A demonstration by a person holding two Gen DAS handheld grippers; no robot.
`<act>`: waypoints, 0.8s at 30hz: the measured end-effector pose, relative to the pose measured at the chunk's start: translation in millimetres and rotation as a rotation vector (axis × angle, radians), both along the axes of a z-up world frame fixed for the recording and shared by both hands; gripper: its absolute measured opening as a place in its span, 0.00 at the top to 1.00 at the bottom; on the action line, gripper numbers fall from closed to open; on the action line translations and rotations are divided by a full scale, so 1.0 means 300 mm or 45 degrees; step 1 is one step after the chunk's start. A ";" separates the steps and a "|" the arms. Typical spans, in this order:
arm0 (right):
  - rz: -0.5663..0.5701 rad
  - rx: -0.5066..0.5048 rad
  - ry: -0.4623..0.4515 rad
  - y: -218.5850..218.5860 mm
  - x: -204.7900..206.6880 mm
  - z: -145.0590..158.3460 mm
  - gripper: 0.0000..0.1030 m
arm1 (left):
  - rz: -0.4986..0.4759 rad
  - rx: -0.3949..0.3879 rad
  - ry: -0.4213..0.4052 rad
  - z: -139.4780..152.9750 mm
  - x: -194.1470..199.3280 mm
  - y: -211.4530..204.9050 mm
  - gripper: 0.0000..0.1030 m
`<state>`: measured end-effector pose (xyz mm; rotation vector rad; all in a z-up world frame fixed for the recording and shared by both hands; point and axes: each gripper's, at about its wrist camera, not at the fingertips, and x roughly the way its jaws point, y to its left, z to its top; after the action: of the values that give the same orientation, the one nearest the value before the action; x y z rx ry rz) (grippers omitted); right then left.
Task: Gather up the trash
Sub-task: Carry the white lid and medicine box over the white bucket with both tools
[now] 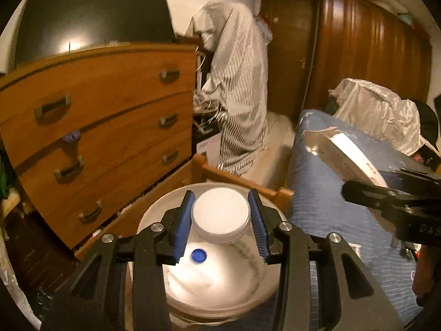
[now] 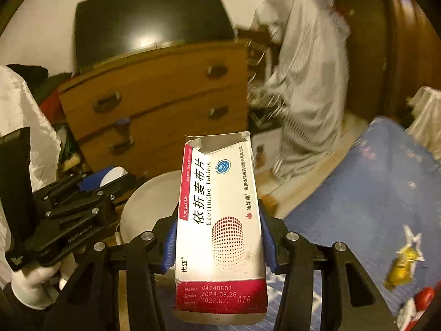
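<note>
- The left gripper [image 1: 222,222] has its blue-padded jaws closed on a round white lid-like container [image 1: 221,214], 1 pad against each side of its rim.
- That container hangs directly above the white bin [image 1: 154,215], over a white bag lining it and a small blue cap [image 1: 199,255] lying inside.
- The right gripper [image 2: 219,237] has its jaws clamped on a flattened white-and-red tablet box [image 2: 219,220], gripped across its width near the lower half; its torn open end points away from the camera.
- In the right wrist view the box's far end reaches over the bin's [image 2: 143,207] right rim; the left gripper [image 2: 91,184], held by a white-gloved hand [image 2: 33,284], sits just left of the bin.
- The bin stands hemmed between a wooden chest of drawers [image 1: 96,127] on the left and the bed's blue cover [image 1: 330,220] on the right, with a wooden bed frame [image 1: 234,178] touching its far edge.
- Open floor shows only beyond the frame, toward a striped cloth [image 1: 237,88] hung over clutter.
- On the bed near the right gripper lie a yellow wrapper [image 2: 402,267] and a red item [image 2: 423,296].
</note>
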<state>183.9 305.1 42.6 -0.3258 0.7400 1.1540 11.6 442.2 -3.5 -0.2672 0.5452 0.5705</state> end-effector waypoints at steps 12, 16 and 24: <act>0.076 -0.234 0.149 0.300 0.060 -0.251 0.51 | 0.020 -0.142 0.103 -0.174 0.046 0.176 0.63; 0.084 -0.241 0.148 0.303 0.077 -0.278 0.51 | 0.019 -0.151 0.108 -0.194 0.045 0.193 0.63; 0.093 -0.234 0.159 0.294 0.099 -0.289 0.48 | 0.034 -0.151 0.114 -0.203 0.056 0.204 0.62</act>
<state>213.7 393.4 -44.0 -0.4404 0.9531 1.1855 28.5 503.4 -64.4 -0.3632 0.6640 0.5788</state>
